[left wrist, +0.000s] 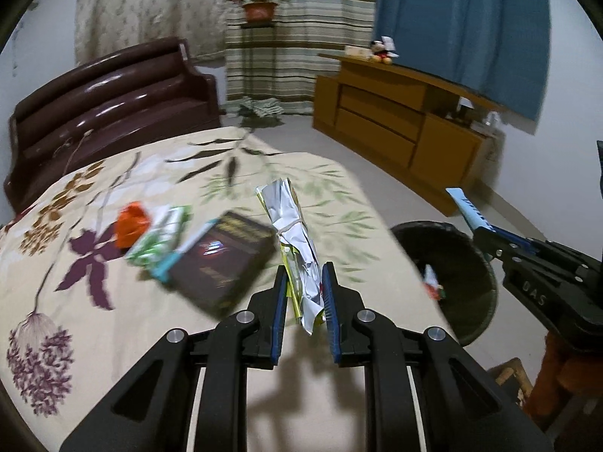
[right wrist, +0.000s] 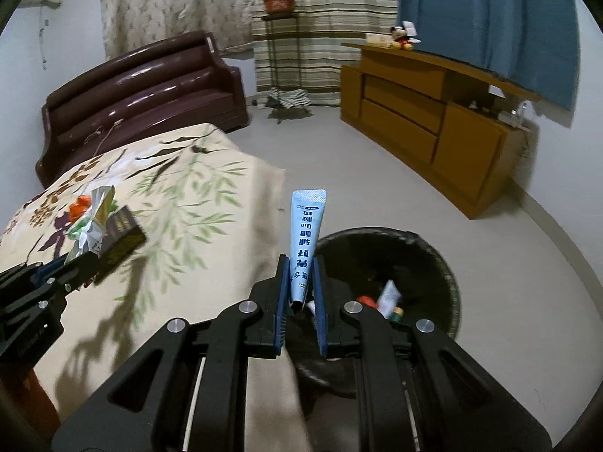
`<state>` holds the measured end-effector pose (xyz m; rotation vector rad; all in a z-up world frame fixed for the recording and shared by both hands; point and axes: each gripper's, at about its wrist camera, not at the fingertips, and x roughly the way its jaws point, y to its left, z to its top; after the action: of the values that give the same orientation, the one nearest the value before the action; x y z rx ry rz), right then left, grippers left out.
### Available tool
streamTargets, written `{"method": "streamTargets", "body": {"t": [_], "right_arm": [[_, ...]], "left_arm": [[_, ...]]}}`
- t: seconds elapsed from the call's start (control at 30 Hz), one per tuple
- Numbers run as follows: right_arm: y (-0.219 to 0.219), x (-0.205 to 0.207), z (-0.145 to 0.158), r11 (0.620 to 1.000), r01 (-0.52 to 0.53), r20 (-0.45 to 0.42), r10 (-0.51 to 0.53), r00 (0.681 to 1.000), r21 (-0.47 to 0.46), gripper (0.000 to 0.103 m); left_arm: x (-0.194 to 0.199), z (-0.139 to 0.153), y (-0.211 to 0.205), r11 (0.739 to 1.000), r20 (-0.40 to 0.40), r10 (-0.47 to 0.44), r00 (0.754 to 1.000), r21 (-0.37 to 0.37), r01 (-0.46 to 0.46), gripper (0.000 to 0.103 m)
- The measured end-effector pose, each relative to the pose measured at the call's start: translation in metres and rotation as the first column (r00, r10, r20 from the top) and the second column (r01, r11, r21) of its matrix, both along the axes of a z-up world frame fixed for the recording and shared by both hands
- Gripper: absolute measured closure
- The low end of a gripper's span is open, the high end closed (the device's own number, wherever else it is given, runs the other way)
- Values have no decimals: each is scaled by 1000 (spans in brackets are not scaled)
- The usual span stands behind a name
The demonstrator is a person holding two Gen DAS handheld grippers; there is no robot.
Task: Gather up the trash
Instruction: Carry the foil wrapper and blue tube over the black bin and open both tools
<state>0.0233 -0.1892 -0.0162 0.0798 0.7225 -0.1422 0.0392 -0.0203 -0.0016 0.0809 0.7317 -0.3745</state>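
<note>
My left gripper (left wrist: 304, 277) is shut on a crumpled silver and yellow-green wrapper (left wrist: 292, 233), held above the floral tablecloth (left wrist: 113, 301). On the cloth lie an orange wrapper (left wrist: 132, 224), a green and white packet (left wrist: 160, 239) and a dark book (left wrist: 226, 260). My right gripper (right wrist: 301, 269) is shut on a light blue tube (right wrist: 306, 241), held at the near rim of a black trash bin (right wrist: 414, 260). The bin (left wrist: 448, 275) holds some trash (right wrist: 388, 297). The right gripper with its tube also shows in the left wrist view (left wrist: 469, 209).
A brown sofa (left wrist: 109, 101) stands behind the table. A wooden cabinet (right wrist: 433, 113) runs along the right wall with a toy (right wrist: 403, 37) on top. A potted plant (right wrist: 277, 0) stands on a rack before the curtains. The grey floor (right wrist: 508, 282) surrounds the bin.
</note>
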Motion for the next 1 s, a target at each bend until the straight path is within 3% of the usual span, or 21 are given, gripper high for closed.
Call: {"method": "streamTargets", "body": {"t": [0.33, 1.0], "right_arm": [[-44, -4, -8, 997, 70, -1, -70, 998, 10, 91], [-92, 9, -27, 989, 133, -11, -133, 991, 57, 90]], "left_arm": [[5, -4, -69, 992, 21, -119, 993, 31, 119, 84], [25, -22, -131, 982, 13, -161, 987, 102, 159, 84]]}}
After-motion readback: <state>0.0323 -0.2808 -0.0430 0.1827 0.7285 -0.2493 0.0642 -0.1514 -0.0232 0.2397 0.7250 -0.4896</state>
